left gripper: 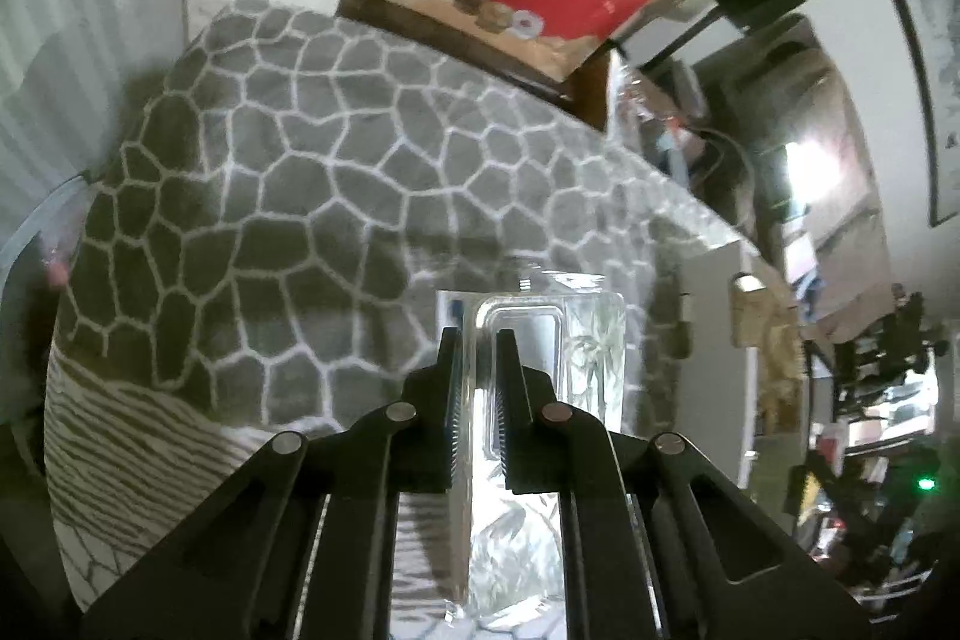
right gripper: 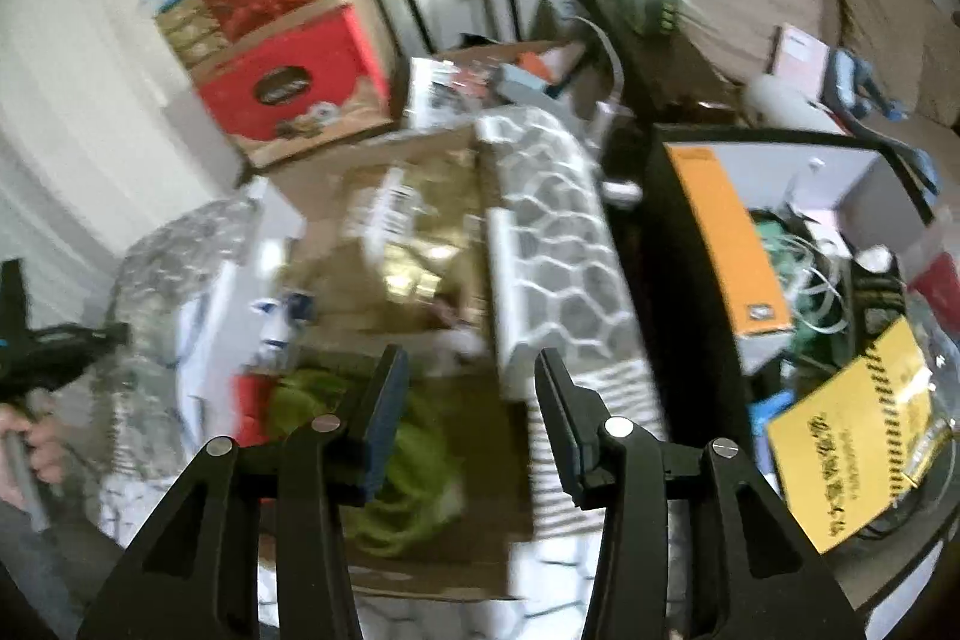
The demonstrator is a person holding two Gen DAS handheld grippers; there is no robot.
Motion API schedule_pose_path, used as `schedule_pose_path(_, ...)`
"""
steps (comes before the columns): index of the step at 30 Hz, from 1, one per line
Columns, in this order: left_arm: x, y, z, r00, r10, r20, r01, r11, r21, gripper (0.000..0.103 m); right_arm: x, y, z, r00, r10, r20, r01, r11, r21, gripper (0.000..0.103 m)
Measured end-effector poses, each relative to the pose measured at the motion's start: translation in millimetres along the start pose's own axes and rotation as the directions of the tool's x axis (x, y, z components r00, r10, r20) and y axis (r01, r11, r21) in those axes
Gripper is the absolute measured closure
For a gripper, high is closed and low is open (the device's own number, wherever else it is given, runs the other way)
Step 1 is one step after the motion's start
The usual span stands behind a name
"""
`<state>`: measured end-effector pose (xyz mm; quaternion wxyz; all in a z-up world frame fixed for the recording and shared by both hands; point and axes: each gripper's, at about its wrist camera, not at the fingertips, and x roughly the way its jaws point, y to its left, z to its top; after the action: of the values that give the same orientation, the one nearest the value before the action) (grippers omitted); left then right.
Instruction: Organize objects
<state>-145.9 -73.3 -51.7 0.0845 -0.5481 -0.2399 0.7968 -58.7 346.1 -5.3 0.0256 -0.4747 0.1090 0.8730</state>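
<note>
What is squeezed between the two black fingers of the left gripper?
In the left wrist view, a clear plastic package sits between the left gripper's fingers, above the grey pebble-patterned mat.

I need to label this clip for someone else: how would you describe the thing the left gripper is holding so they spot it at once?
Find the big grey mat with a white cobblestone pattern filling the left wrist view. At its lower edge, the left gripper has its jaws closed on a clear plastic blister pack. It is the only see-through thing there, with faint leaf-like prints on its right side.

A grey pebble-patterned mat (left gripper: 312, 172) carries a clear plastic package (left gripper: 564, 340).
</note>
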Motion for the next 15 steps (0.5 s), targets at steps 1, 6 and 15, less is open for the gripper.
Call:
schedule_pose_path(1,-4.4,-2.8,0.8,1.0,-0.018,0.002,0.018,1.0,0.0,0.094,1.7,-4.9,-1.8,1.0,-0.003,-0.007,0.003,1.0,0.007,0.058)
schedule_pose_path(6,-22.2,-24.5,2.0,0.994,-0.108,0.009,0.108,0.994,0.016,0.093,8.3,-11.2,-12.2,0.999,0.015,-0.041,-0.014,1.0,0.012,0.058)
schedule_pose_path(15,-48.2,-82.3,1.7,0.979,-0.204,0.023,0.2,0.973,0.115,0.092,18.6,-8.3,-23.1,0.995,0.045,-0.084,-0.045,0.999,-0.005,0.06)
